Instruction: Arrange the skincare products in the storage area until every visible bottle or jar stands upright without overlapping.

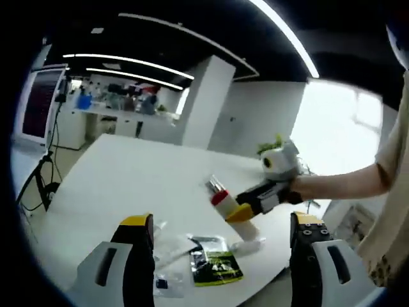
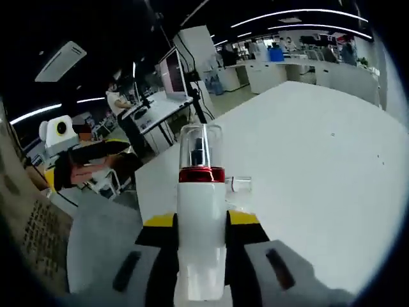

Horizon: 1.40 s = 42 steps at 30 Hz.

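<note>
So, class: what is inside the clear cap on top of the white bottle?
Inside the clear cap of the white bottle, held by the right gripper, a dark pump nozzle shows above a red band. The bottle's contents are hidden.

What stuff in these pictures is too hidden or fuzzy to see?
- White bottle: its base is hidden between the right gripper jaws, right gripper view.
- Green packet: print too blurred to read, left gripper view.
- Clear wrappers: contents unclear, partly behind the left gripper jaw.

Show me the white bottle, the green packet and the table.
white bottle [image 2: 200, 236]: right gripper view, its white body.
green packet [image 1: 216, 267]: left gripper view, its printed face.
table [image 1: 121, 179]: left gripper view, bare top.
</note>
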Motion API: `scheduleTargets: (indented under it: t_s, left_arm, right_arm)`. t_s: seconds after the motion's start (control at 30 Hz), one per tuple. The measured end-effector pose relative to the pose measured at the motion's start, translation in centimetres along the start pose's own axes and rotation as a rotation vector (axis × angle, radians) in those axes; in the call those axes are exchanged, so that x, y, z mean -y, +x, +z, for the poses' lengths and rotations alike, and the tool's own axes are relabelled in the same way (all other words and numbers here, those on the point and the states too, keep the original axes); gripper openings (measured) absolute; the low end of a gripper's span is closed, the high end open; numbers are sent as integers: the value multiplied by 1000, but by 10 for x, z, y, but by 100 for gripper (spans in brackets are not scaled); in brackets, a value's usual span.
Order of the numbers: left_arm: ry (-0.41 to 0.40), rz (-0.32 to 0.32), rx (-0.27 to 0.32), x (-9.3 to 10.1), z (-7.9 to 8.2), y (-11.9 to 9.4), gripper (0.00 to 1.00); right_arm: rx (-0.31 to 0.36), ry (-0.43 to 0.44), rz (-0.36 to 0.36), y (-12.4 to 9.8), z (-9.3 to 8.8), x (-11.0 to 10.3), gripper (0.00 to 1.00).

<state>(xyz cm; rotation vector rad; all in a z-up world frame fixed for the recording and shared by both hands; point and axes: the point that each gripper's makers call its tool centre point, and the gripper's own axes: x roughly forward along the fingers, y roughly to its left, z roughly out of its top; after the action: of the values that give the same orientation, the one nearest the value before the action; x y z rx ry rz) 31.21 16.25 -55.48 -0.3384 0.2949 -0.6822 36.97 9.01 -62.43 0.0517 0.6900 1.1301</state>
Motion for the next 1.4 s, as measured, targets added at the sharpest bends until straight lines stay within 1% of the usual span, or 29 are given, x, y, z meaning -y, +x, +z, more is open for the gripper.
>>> scheduleTargets:
  t_s: [0.03, 0.1, 0.13, 0.2, 0.3, 0.43, 0.47, 0.5, 0.53, 0.6, 0.63, 0.67, 0.7, 0.77, 0.83, 0.9, 1.03, 1.17, 1.27, 1.4]
  left_arm:
    - [8, -2, -5, 0, 1, 1, 87]
    - [24, -39, -17, 8, 4, 5, 88]
    - [20, -50, -22, 10, 5, 6, 88]
    - [10, -84, -25, 16, 8, 9, 88]
    - [-21, -144, -31, 26, 12, 13, 88]
    - [-70, -262, -47, 48, 19, 17, 88]
    - [-79, -297, -55, 55, 20, 19, 88]
    - [-82, -319, -65, 59, 20, 20, 87]
    - [-89, -355, -68, 65, 22, 21, 86]
    - [-95, -406, -79, 75, 24, 24, 85]
    - [-92, -408, -80, 76, 26, 27, 85]
    - [-85, -423, -88, 77, 27, 29, 84]
    - [-81, -458, -98, 82, 29, 31, 83]
    - [-81, -503, -112, 93, 32, 32, 80]
    - [-75, -534, -108, 101, 39, 35, 76]
    - [-72, -581, -134, 110, 39, 36, 73]
    - [-33, -611, -188, 118, 34, 42, 69]
    - [-37, -640, -193, 127, 35, 47, 61]
    - [-13, -663, -199, 135, 36, 50, 54]
    - [-4, -683, -194, 141, 40, 51, 47]
  right_arm:
    - [23, 14, 10, -3, 2, -6, 26]
    - [81, 46, 39, -9, 8, -19, 26]
    - [113, 68, 53, -14, 11, -26, 26]
    - [163, 83, 84, -21, 16, -38, 26]
    - [203, 79, 103, -30, 19, -50, 26]
    - [287, 65, 159, -44, 26, -70, 26]
    - [292, 74, 165, -47, 26, -73, 26]
    - [303, 82, 172, -50, 26, -76, 26]
    - [323, 80, 181, -52, 28, -80, 26]
    - [361, 83, 209, -58, 31, -87, 26]
    - [378, 89, 223, -61, 32, -92, 26]
    - [388, 91, 229, -64, 33, -94, 26]
    - [398, 94, 238, -66, 34, -96, 26]
    - [417, 96, 256, -72, 36, -101, 26]
    - [429, 94, 266, -77, 38, -105, 26]
    - [445, 90, 280, -82, 39, -110, 26]
    - [475, 93, 298, -90, 42, -115, 26]
    - [497, 92, 305, -96, 44, -118, 26]
    - [505, 86, 306, -99, 46, -119, 26]
    - [507, 73, 305, -104, 46, -121, 26]
